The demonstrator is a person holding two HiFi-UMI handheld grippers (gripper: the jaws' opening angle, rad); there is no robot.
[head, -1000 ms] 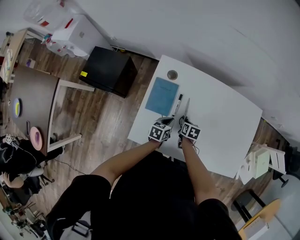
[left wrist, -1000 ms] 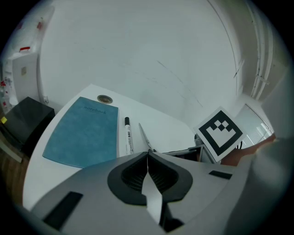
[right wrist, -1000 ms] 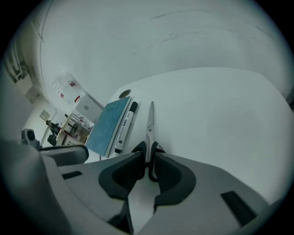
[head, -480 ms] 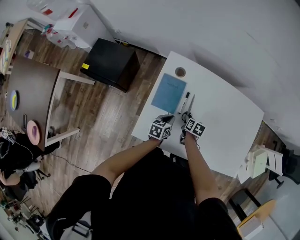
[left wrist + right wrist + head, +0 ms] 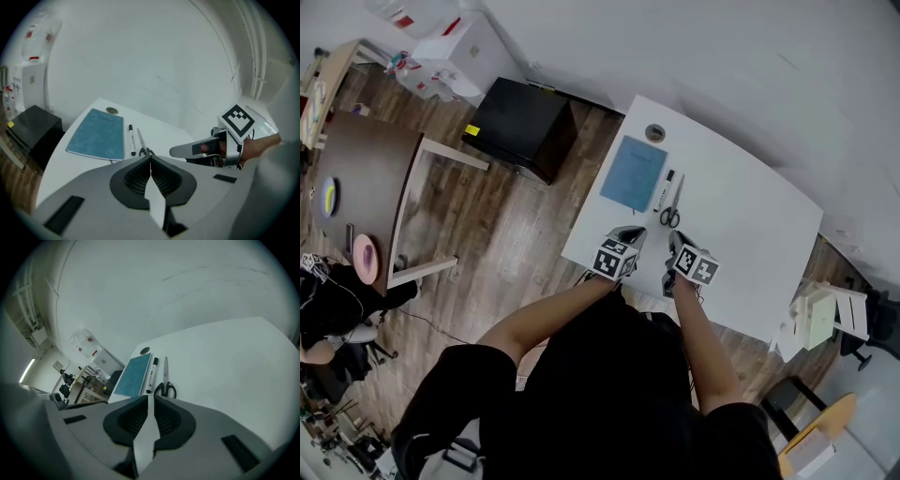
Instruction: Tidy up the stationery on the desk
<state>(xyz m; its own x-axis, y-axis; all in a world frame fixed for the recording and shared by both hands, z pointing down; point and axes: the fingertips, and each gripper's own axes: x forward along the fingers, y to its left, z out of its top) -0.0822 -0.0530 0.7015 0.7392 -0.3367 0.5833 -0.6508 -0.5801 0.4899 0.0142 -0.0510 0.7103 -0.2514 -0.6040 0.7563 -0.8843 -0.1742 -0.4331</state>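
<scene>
Your left gripper point(image 5: 628, 233) is clenched empty, your right gripper point(image 5: 677, 242) has just been closing on nothing near the scissors point(image 5: 673, 202): tidying looks finished, so withdraw.

Office-like workroom.
A white desk point(image 5: 741, 225), black cabinet point(image 5: 520, 131) and brown table point(image 5: 366, 187) stand on a wood-plank floor point(image 5: 516, 253).

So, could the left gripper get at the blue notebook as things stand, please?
Probably yes: only bare desk lies between the left gripper and the blue notebook; its shut jaws would need opening first.
</scene>
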